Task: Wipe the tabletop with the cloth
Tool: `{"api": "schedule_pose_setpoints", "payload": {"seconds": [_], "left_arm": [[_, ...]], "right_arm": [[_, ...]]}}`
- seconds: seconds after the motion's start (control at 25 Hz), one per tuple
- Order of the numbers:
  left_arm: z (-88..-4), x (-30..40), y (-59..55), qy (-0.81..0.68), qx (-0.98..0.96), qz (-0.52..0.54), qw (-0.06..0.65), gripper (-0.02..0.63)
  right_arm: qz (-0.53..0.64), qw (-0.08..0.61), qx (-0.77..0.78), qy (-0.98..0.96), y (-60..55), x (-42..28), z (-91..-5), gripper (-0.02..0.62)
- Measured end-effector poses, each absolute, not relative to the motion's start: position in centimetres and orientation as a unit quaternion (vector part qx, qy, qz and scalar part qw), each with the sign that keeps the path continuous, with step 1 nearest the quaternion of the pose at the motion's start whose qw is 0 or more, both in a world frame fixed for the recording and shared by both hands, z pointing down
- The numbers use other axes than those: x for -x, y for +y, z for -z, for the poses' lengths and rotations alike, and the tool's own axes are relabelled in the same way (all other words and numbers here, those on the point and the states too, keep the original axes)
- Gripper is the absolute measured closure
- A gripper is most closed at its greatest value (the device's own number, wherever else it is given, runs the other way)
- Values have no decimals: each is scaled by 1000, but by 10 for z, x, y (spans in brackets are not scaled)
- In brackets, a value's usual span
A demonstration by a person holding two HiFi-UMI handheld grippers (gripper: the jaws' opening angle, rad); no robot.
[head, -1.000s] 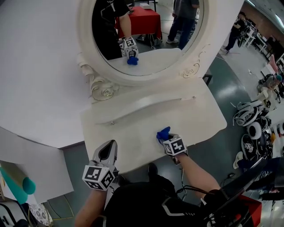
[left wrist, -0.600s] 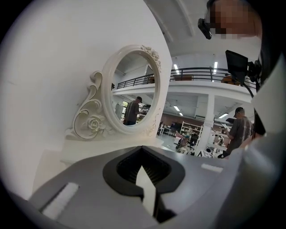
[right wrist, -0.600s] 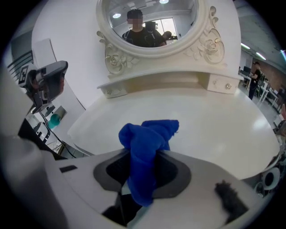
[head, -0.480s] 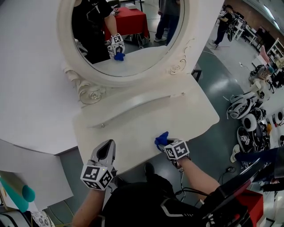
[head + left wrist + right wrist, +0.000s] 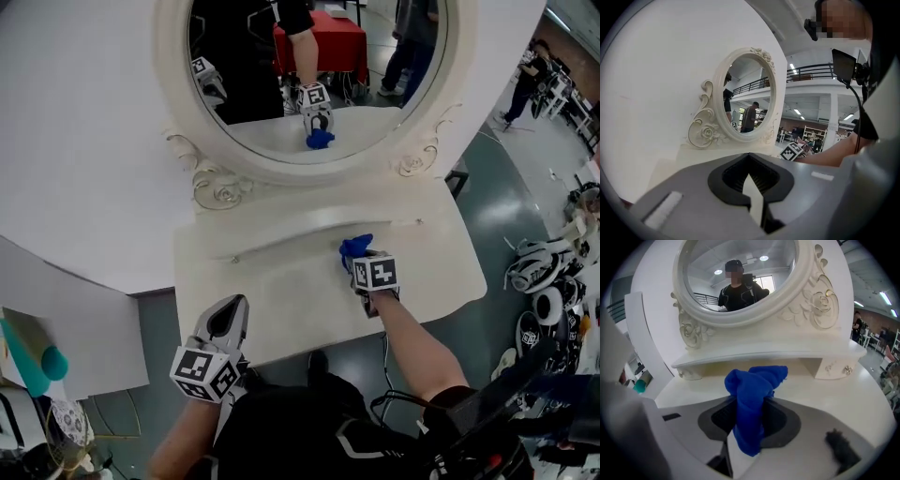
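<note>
The blue cloth [image 5: 353,247] is bunched between the jaws of my right gripper [image 5: 360,257], which presses it on the white tabletop [image 5: 281,300] near the raised back shelf [image 5: 300,228]. In the right gripper view the cloth [image 5: 752,399] sticks up out of the shut jaws of that gripper [image 5: 750,427], with the tabletop [image 5: 834,394] ahead. My left gripper [image 5: 234,307] hovers at the table's front left edge, shut and empty. The left gripper view shows this gripper [image 5: 750,161] with its jaws together.
An oval mirror [image 5: 319,66] in an ornate white frame stands at the back and reflects the cloth and gripper. A white wall panel [image 5: 75,141] lies to the left. Helmets and gear [image 5: 539,267] lie on the floor at the right. A teal object [image 5: 37,366] sits at the lower left.
My right gripper has carried the cloth from the table's front edge back toward the raised shelf. The left gripper has stayed put. The head view has swung to the right.
</note>
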State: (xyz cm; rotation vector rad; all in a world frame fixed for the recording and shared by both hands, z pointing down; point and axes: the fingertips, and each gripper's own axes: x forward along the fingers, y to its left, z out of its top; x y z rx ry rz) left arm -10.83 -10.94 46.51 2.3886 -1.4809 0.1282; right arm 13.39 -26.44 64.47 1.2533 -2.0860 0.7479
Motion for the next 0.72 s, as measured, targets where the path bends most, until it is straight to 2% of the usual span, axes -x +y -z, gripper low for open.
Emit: {"api": "schedule_pose_setpoints", "payload": {"seconds": [0.36, 0.72], "left_arm": [[-464, 106, -111, -564, -809, -45, 158, 598], [-468, 87, -108, -571, -803, -51, 166, 598]], "right_arm": [[-266, 328, -442, -791, -317, -119, -670, 460], [-267, 345, -409, -802, -288, -121, -671, 462]]}}
